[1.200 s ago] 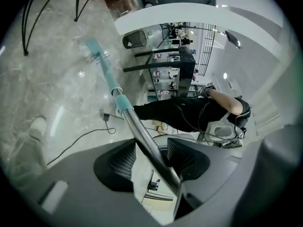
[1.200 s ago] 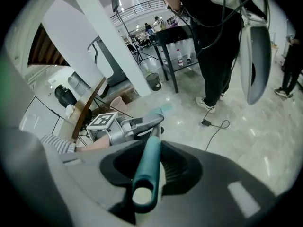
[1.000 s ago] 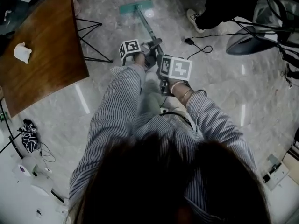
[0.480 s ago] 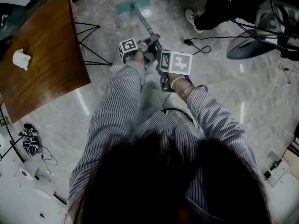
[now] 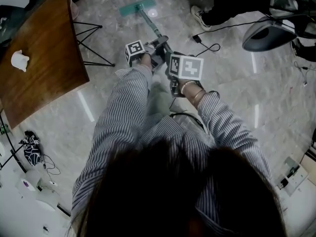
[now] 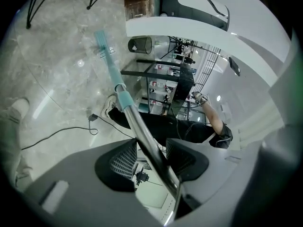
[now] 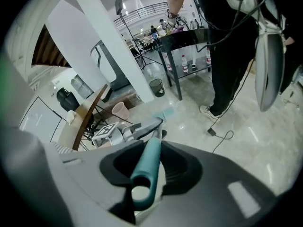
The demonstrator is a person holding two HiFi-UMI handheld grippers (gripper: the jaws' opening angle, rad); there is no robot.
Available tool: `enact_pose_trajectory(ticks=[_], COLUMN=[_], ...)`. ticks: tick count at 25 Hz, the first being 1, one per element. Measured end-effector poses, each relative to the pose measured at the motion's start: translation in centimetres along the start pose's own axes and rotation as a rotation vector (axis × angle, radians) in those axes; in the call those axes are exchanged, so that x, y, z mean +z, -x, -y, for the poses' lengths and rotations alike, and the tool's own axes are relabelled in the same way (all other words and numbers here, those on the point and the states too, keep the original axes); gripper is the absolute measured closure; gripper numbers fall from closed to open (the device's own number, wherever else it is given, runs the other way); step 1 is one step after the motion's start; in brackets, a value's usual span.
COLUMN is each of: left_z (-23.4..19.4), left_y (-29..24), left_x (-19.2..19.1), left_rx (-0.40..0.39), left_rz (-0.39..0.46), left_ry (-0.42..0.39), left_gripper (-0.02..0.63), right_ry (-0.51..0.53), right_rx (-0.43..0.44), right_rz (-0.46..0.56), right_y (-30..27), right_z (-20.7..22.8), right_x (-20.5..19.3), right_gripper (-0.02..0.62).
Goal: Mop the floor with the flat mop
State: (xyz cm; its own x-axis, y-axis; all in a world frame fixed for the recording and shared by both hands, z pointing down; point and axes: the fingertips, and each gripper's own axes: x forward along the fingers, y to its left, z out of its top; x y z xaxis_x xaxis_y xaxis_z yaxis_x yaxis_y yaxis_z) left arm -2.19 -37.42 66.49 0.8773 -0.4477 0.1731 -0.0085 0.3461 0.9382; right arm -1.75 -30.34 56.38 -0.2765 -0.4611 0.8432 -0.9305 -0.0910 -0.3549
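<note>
The left gripper (image 6: 150, 156) had just been closing its jaws, and they clamped the steel shaft (image 6: 142, 132) of the flat mop (image 5: 149, 26) between them. The right gripper (image 7: 151, 163), nearer the person, had its jaws closed on the teal grip (image 7: 147, 171) at the handle's end. The shaft sloped away to the far side. There the teal mop head (image 5: 137, 7) lay flat on the grey marble floor (image 5: 232, 88), right of a wooden desk (image 5: 44, 58) and left of a black cable (image 5: 210, 48).

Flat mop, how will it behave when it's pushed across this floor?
The metal pole looks straight, so probably stiff. Its flat head lies on glossy floor, so it likely glides easily. Long and slim, it probably feels light.
</note>
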Motion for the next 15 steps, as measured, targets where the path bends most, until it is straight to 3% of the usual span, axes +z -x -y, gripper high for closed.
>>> enact_pose_trajectory(ticks=[8,15], left_z=[-3.0,-7.6], left_y=[1.0,2.0], left_x=[-8.5,-19.7], left_rx=[-0.002,-0.001], left_rz=[0.000,0.006], left_ry=[0.002,0.003], left_gripper=[0.410,0.413], right_ry=[0.007,0.054], right_rx=[0.020,0.029], right_rz=[0.019,-0.001], right_y=[4.7,10.4], right_z=[3.8,9.5], right_x=[-6.7,-16.0], right_gripper=[0.480,0.480])
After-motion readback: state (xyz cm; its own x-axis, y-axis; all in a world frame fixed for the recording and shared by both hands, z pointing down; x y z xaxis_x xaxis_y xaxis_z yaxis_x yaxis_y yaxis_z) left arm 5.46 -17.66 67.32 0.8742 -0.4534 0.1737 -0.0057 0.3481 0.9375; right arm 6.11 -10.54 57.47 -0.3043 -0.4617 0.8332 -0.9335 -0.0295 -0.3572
